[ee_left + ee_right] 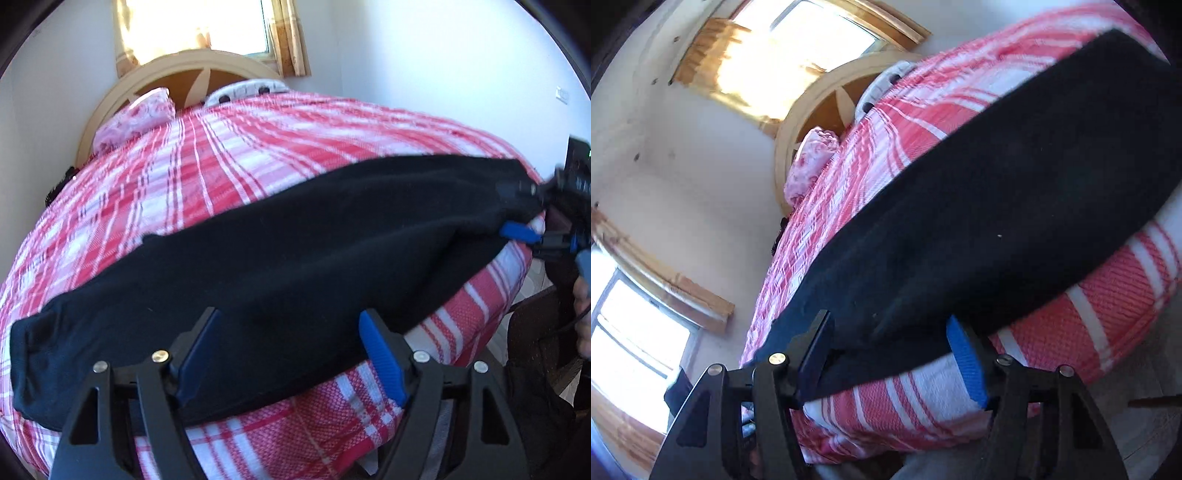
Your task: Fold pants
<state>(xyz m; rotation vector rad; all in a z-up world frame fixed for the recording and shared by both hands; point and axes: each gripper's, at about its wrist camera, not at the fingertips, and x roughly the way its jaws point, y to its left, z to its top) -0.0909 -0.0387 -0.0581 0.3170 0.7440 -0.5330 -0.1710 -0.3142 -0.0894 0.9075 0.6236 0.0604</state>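
Black pants (280, 258) lie stretched in a long band along the near edge of a bed with a red and white plaid cover (229, 147). My left gripper (288, 332) is open, its blue pads wide apart over the near edge of the pants. The right gripper (517, 218) shows at the right end of the pants in the left wrist view, its fingers at the cloth there. In the right wrist view the pants (997, 221) run away from my right gripper (890, 339), which is open with the cloth edge between its fingers.
A wooden headboard (184, 70) and pillows (136, 114) are at the far end of the bed. A curtained window (199, 26) is behind it. Another window (635, 339) is on the side wall. The bed's near edge drops to the floor (1137, 369).
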